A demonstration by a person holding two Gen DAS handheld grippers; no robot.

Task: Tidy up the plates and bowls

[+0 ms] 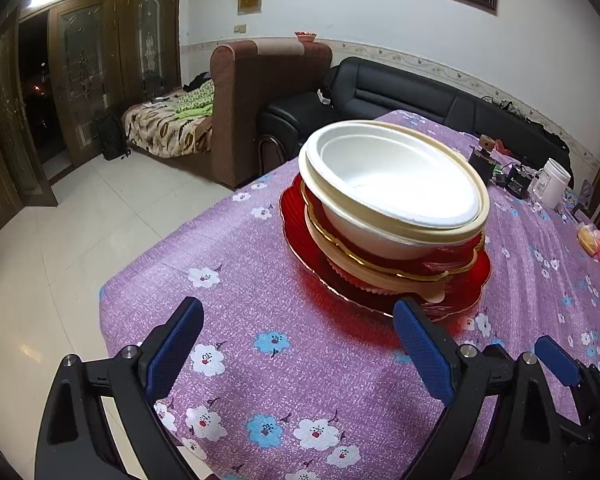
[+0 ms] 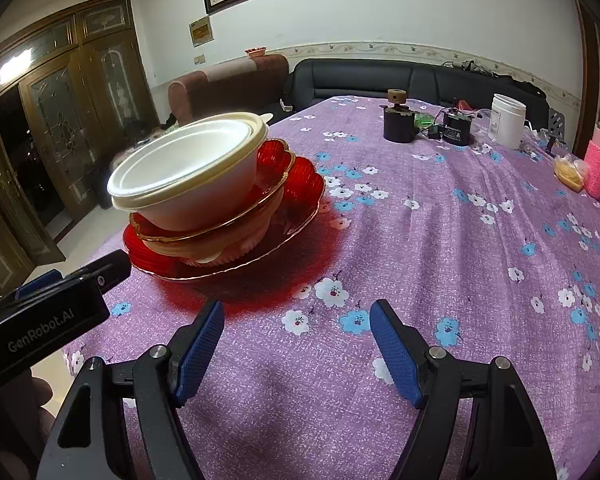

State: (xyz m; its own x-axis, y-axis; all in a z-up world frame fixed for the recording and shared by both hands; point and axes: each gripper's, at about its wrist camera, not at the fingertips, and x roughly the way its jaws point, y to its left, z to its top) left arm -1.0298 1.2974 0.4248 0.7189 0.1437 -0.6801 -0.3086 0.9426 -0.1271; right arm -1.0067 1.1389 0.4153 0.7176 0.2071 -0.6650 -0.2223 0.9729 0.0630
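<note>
A stack of dishes stood near the corner of a table covered with a purple cloth [image 1: 300, 360] of nubbly weave, printed with small white and blue flowers. At the bottom lay a wide red plate [image 1: 472, 292] of ribbed, translucent glass with a thin gold edge; its colour cast a red glow on the cloth beside it. On it sat a cream piece with a fluted, scalloped base [image 1: 364, 284], then a smaller red glass dish with a wavy gold rim [image 1: 380, 266]. On top rested two nested bowls, tilted rather than level: a matte white foam bowl [image 1: 388, 176] with a smooth round lip, sitting inside a cream-rimmed bowl [image 1: 472, 228]. The left gripper [image 1: 296, 322] hovered low over the cloth just short of the stack, its black arms ending in blue pads with a fine cross-hatched grip; the fingers stood wide apart and held nothing, the right-hand pad close to the plate's edge. The right gripper [image 2: 296, 324] was likewise spread wide over bare cloth, empty, with the stack ahead and to its left. Well apart, at the far side of the table, stood a dark round jar with a knobbed lid [image 2: 398, 124] and a white cylindrical tub [image 2: 507, 120].
</note>
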